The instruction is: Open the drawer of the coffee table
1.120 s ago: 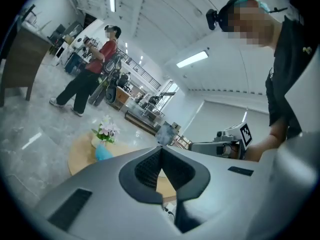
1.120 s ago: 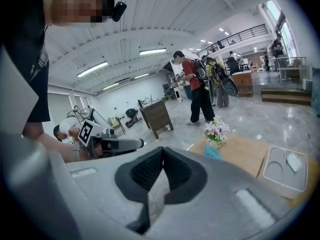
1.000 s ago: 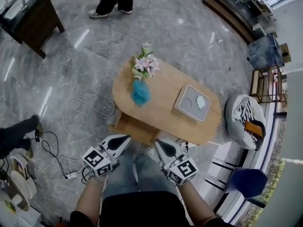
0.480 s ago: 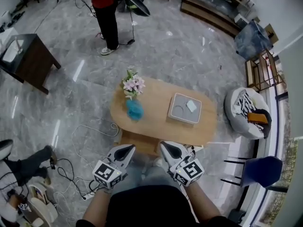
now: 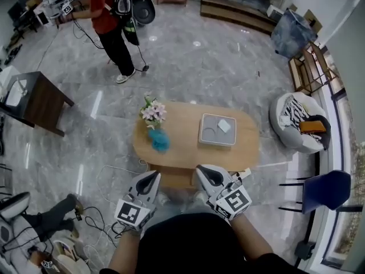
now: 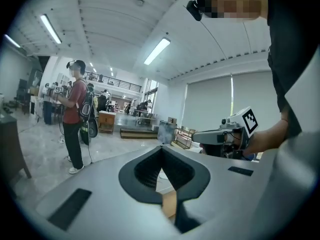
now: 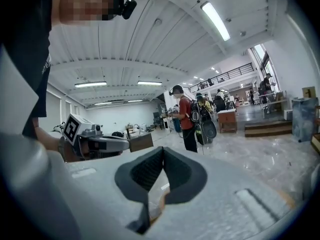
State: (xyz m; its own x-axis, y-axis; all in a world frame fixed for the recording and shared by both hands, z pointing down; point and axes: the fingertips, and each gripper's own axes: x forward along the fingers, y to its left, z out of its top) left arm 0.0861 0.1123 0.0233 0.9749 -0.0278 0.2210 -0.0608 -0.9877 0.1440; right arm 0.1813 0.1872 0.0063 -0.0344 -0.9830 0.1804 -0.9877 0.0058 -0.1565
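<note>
The oval wooden coffee table (image 5: 188, 147) stands on the grey marble floor ahead of me. On it are a vase of pink flowers (image 5: 153, 112), a blue fluffy thing (image 5: 159, 140) and a grey square tray (image 5: 217, 131). A wooden lower part (image 5: 171, 178) shows under the table's near edge; whether it is a pulled-out drawer I cannot tell. My left gripper (image 5: 153, 179) (image 6: 161, 148) and right gripper (image 5: 204, 173) (image 7: 162, 149) hang side by side in front of that edge, well above it. Both point nearly level, with jaws shut and nothing between them.
A person in a red shirt (image 5: 109, 24) stands beyond the table. A dark side table (image 5: 34, 101) is at the left, a white round seat (image 5: 296, 129) and a blue chair (image 5: 322, 190) at the right. Cables (image 5: 108, 173) lie on the floor at the near left.
Both grippers have risen together, staying shut. The view has lifted, so the table looks smaller and farther, and the person in red has come into view.
</note>
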